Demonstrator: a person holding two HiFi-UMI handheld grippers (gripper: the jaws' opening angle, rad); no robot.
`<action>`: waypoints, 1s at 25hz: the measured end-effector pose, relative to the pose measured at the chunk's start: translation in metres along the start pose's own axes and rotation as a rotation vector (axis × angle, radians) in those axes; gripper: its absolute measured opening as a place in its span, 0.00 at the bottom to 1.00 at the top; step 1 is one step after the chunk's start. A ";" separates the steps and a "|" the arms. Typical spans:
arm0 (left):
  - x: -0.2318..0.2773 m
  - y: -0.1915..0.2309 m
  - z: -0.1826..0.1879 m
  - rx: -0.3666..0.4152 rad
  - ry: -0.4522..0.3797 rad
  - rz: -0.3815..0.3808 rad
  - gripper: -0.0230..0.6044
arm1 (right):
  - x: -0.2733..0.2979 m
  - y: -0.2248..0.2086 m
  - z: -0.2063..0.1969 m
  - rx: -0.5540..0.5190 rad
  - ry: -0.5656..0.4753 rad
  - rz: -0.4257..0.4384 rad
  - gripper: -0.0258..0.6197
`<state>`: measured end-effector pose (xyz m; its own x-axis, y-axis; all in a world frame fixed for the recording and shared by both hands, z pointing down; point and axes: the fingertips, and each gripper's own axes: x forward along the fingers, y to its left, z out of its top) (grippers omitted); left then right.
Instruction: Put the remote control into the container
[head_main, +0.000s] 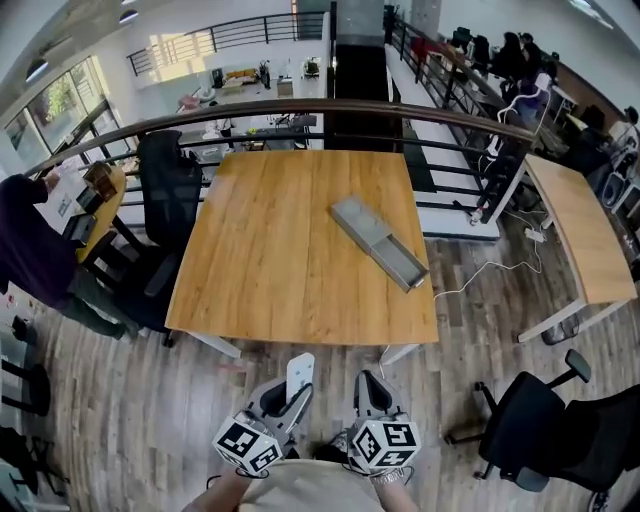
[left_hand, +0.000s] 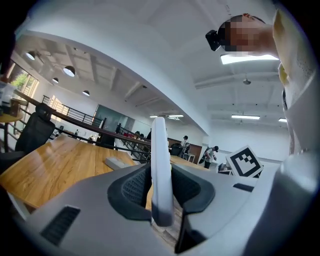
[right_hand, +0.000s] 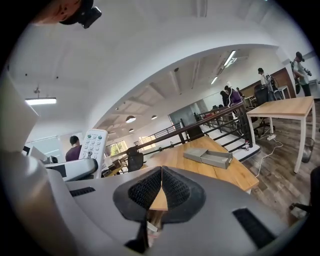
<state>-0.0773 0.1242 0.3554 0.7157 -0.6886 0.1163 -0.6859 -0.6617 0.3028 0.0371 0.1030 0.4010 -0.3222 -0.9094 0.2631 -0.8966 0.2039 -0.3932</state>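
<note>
A white remote control (head_main: 298, 376) stands upright between the jaws of my left gripper (head_main: 290, 395), which is shut on it. In the left gripper view the remote (left_hand: 159, 165) shows edge-on, clamped between the dark pads. From the right gripper view its keypad face (right_hand: 94, 145) is visible at the left. My right gripper (head_main: 372, 390) is beside the left one, jaws shut with nothing in them (right_hand: 161, 176). The grey container (head_main: 379, 241), a long open box with a lid part, lies on the wooden table (head_main: 270, 250), well ahead of both grippers; it also shows in both gripper views (left_hand: 118, 162) (right_hand: 208, 158).
Both grippers hang over the wood floor, short of the table's near edge (head_main: 300, 332). Black office chairs stand at the left (head_main: 165, 200) and lower right (head_main: 545, 425). A railing (head_main: 300, 108) runs behind the table. A second table (head_main: 580, 235) is at the right.
</note>
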 end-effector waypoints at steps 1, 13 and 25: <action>0.007 -0.003 0.003 0.010 0.000 0.001 0.21 | 0.004 -0.006 0.006 -0.012 -0.003 0.006 0.07; 0.111 0.039 0.000 -0.108 0.035 -0.007 0.21 | 0.042 -0.097 0.027 -0.005 0.021 -0.138 0.07; 0.284 0.120 0.035 -0.076 0.097 -0.310 0.21 | 0.170 -0.145 0.091 -0.018 -0.017 -0.371 0.07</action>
<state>0.0394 -0.1614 0.3913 0.9004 -0.4243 0.0964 -0.4247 -0.8087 0.4069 0.1404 -0.1142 0.4224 0.0308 -0.9284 0.3703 -0.9567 -0.1346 -0.2580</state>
